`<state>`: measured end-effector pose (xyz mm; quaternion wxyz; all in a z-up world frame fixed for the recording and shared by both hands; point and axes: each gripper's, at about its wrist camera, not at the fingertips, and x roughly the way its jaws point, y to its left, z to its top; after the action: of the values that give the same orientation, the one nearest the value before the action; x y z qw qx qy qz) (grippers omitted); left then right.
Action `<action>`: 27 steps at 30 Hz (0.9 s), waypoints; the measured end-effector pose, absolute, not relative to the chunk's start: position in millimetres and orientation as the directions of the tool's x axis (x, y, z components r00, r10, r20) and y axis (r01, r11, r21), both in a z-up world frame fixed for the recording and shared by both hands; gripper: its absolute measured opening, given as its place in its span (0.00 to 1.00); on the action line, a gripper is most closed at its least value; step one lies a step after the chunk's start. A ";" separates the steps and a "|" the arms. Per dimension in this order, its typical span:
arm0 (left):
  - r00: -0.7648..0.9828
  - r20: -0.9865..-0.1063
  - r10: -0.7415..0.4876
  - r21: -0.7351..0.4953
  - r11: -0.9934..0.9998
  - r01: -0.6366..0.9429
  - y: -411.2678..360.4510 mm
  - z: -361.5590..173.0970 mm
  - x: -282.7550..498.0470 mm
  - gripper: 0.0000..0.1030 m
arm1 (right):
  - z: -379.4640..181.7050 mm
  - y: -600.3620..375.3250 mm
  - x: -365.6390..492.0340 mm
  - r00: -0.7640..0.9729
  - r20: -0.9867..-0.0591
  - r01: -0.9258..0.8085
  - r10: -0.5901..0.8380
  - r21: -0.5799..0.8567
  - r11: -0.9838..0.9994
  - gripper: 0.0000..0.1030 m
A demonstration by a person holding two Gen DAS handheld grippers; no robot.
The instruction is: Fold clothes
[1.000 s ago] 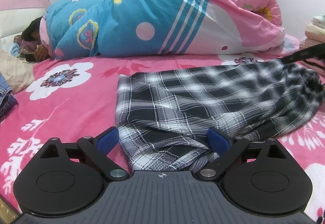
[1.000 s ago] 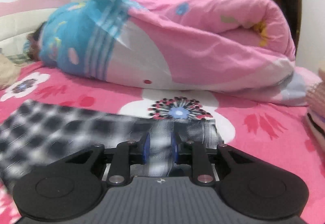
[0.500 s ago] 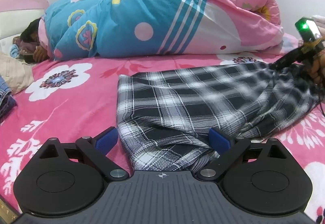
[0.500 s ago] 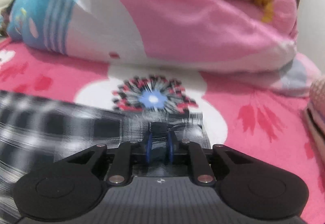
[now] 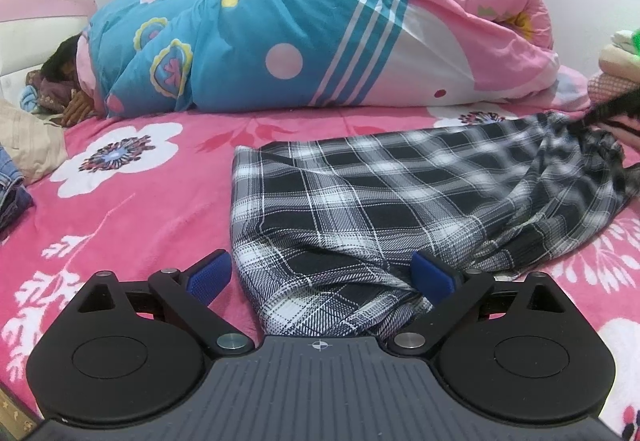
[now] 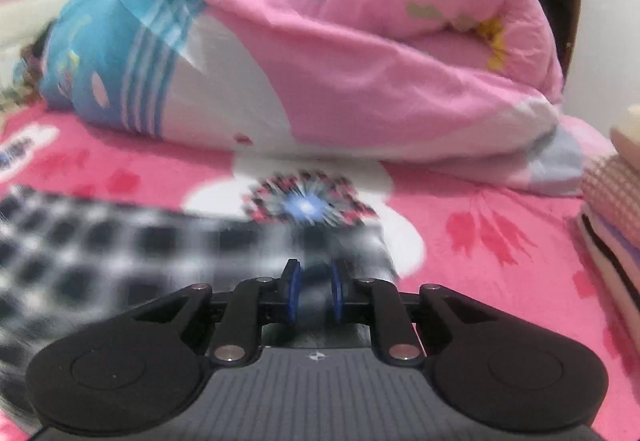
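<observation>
The plaid garment [image 5: 400, 201] lies half-folded on the bed [image 5: 140, 201], the right claw [image 6: 314, 297] gripping its far edge, the left claw [image 5: 320, 277] spread wide, more folds seemingly left.

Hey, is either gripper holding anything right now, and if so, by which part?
The right gripper pinches the plaid garment at its far right end. The left gripper is open astride the near edge, gripping nothing.

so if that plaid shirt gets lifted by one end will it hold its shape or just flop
Most likely flop: the plaid shirt lies in soft folds and wrinkles on the pink floral bedspread, so it looks thin and limp. It probably drags rather than slides, since the end at the right tool bunches up.
</observation>
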<state>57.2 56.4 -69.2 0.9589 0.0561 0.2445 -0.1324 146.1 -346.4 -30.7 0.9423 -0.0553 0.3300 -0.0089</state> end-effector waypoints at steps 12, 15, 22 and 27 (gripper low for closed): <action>0.844 -0.487 -0.225 0.034 0.961 0.275 58.1 -73.1 57.7 0.96 | -8.4 -354.7 70.5 0.826 -0.553 -0.105 0.108 0.038 0.994 0.20; 0.845 -0.485 -0.224 0.036 0.961 0.275 58.1 -74.6 55.1 0.96 | -36.1 -356.3 65.8 0.799 -0.592 -0.116 0.107 0.023 0.993 0.20; 0.842 -0.488 -0.230 0.024 0.961 0.276 59.5 -76.0 54.0 0.96 | -42.0 -360.2 53.3 0.808 -0.583 -0.068 0.083 0.048 0.997 0.14; 0.843 -0.488 -0.228 0.029 0.961 0.276 58.4 -75.1 54.7 0.96 | -29.2 -341.3 29.8 0.833 -0.525 -0.160 0.176 0.076 0.984 0.14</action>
<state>54.7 58.4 -75.1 0.9587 0.0488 0.2476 -0.1314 29.8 -341.3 -29.2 0.9572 0.0144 0.2755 0.0878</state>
